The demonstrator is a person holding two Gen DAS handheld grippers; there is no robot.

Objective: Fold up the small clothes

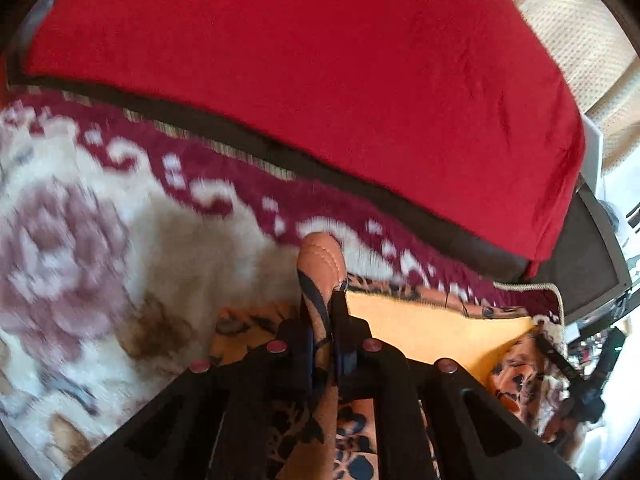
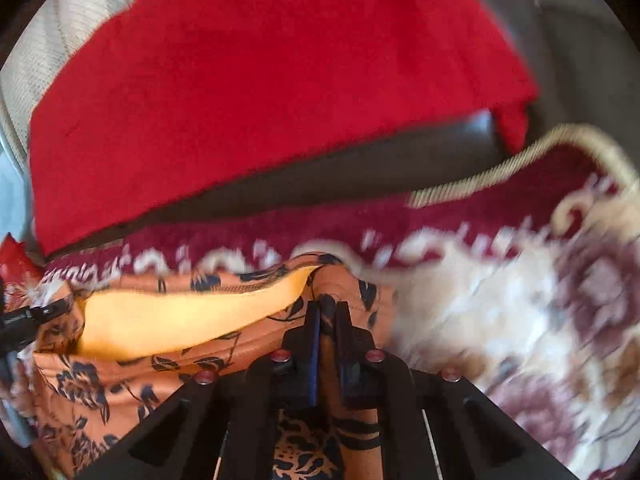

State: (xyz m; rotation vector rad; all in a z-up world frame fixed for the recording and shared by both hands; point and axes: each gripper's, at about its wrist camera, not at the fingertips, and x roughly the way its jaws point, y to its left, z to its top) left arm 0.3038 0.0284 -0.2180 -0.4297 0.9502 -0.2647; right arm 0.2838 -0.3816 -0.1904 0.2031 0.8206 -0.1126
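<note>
A small orange garment with dark blue flower print is held stretched between both grippers above a floral blanket; its plain yellow inside shows at the open edge. My left gripper is shut on one corner of the garment, a fold of cloth sticking out past the fingertips. My right gripper is shut on the opposite corner. The left gripper also shows at the left edge of the right wrist view.
A cream and maroon floral blanket lies under the garment. Behind it lies a red cloth over a dark cushion edge. Beige woven fabric stands at the back.
</note>
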